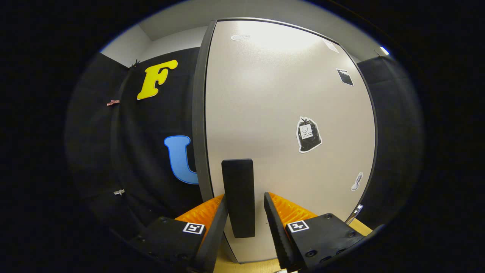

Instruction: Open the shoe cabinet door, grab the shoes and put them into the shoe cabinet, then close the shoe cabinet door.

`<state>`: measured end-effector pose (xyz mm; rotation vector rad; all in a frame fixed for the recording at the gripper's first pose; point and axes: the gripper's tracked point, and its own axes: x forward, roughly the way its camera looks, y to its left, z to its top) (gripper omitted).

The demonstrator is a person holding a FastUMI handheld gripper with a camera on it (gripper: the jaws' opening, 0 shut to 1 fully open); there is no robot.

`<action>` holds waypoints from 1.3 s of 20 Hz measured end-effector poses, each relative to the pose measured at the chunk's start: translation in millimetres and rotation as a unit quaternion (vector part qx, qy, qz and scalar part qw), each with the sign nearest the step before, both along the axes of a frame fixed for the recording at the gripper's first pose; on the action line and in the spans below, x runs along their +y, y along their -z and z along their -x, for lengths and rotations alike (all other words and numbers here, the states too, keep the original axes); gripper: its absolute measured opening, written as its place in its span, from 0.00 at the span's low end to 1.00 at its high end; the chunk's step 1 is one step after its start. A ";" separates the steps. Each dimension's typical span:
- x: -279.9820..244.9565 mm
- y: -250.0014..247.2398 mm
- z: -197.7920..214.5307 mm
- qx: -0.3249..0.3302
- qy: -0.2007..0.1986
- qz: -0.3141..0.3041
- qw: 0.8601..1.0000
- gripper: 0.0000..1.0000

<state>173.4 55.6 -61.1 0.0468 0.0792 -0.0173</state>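
Tool [246, 212] sits right at the shoe cabinet door [280, 113], fingers spread to either side of the black door handle [238, 197]. The left finger looks to touch or nearly touch the handle's edge; the right finger stands off with a visible gap. So the tool reads as released, bracketing the handle, not clenched on it yet.

Handle is an upright bar mounted low on the door, near the door's dark left edge [197, 113]. The door is a pale panel with a few stickers, the largest a black bag-shaped sticker [308, 134] to the right of the handle. Whether the door is fully closed or slightly ajar cannot be told. A strip of light wood surface [246, 266] shows below the door. Black booth cloth hangs to the left and right.

Likely step: grasping the handle to open the door; task looks near its start. To do it well: centre the handle between the fingers, push in so the pads cover its depth, clench firmly on both sides, then pull along the door's swing arc rather than straight back, so the grip does not slip off.
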 end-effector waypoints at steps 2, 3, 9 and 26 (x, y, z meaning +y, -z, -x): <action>5.3 1.5 -0.9 0.001 -0.007 -0.002 1.000 0.57; 5.2 -2.0 3.3 -0.002 -0.007 0.003 1.000 0.50; 3.8 1.3 0.3 0.002 0.000 0.017 1.000 0.30; -20.3 -15.8 96.3 0.010 -0.056 -0.007 0.998 0.30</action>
